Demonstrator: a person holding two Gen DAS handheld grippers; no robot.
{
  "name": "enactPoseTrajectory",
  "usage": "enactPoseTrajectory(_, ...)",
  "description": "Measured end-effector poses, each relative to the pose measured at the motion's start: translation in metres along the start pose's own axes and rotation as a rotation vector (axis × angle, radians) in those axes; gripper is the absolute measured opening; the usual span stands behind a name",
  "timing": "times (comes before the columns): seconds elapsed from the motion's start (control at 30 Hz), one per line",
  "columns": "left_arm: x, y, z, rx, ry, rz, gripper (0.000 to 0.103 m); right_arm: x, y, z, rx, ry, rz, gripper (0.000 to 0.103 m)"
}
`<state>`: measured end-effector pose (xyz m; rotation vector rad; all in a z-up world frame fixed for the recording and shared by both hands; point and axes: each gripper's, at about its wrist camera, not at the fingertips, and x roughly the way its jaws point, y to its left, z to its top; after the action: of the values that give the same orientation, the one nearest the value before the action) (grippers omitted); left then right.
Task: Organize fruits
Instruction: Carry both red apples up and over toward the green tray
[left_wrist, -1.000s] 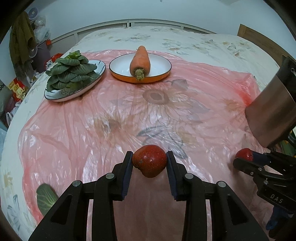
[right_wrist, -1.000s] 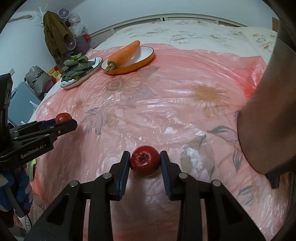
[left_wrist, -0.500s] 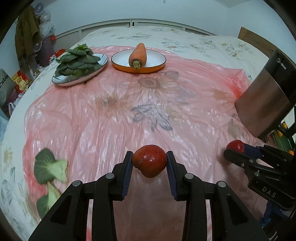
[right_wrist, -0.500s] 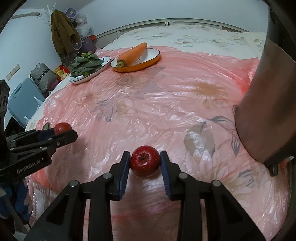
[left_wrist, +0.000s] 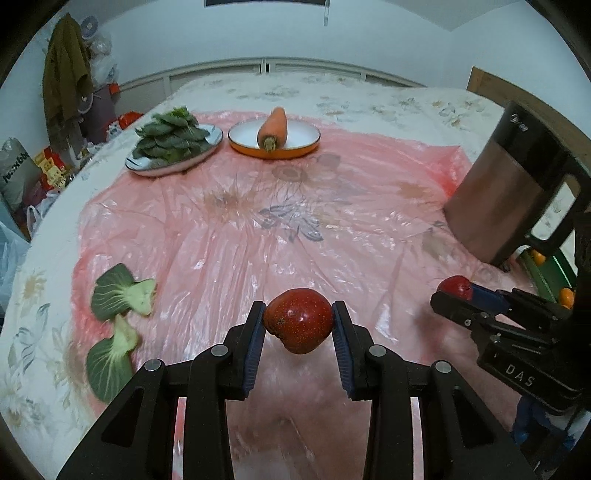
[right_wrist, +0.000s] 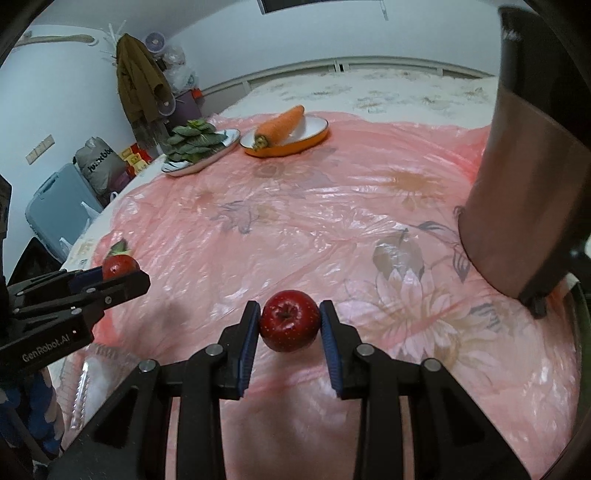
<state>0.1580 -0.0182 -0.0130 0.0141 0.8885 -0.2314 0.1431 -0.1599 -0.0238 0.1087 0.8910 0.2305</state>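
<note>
left apple (left_wrist: 298, 320) clamped between left gripper (left_wrist: 298, 326) fingers, above near edge of pink sheet (left_wrist: 295, 221) | right apple (right_wrist: 289, 319) clamped in right gripper (right_wrist: 290, 325) fingers | far: carrot (left_wrist: 274, 127) on orange plate (left_wrist: 243, 146), greens (left_wrist: 170, 138) left | kettle (left_wrist: 506, 192) right

carrot (left_wrist: 274, 125) on plate (left_wrist: 308, 142), greens (left_wrist: 170, 137) left

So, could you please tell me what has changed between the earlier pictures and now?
Both tools have drawn back from the far plates, which now look smaller and farther off. In the left wrist view two loose green leaves have come into sight. Nothing was grasped or released: the left tool still clamps its red apple, and the right tool its apple.
</note>
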Motion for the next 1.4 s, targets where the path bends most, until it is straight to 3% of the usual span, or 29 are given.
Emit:
enactPoseTrajectory(0.27, -0.063, -0.026, -0.036, 0.033, -0.049, -0.006, 0.031, -0.067, 0.007, -0.032, 0.020, -0.075, -0.021, 0.013)
enactPoseTrajectory(0.43, -0.101, -0.046, -0.066, 0.063, -0.064, -0.020, 0.031, -0.109, 0.008, -0.066, 0.034, -0.061, -0.055, 0.013)
enactPoseTrajectory(0.7, -0.132, -0.066, -0.102, 0.099, -0.063, -0.017, 0.031, -0.160, 0.001, -0.111, 0.041, -0.051, -0.105, 0.013)
enactPoseTrajectory(1.4, -0.199, -0.089, -0.147, 0.182, -0.137, -0.007, 0.031, -0.241, 0.022, -0.141, 0.000, -0.131, -0.143, 0.013)
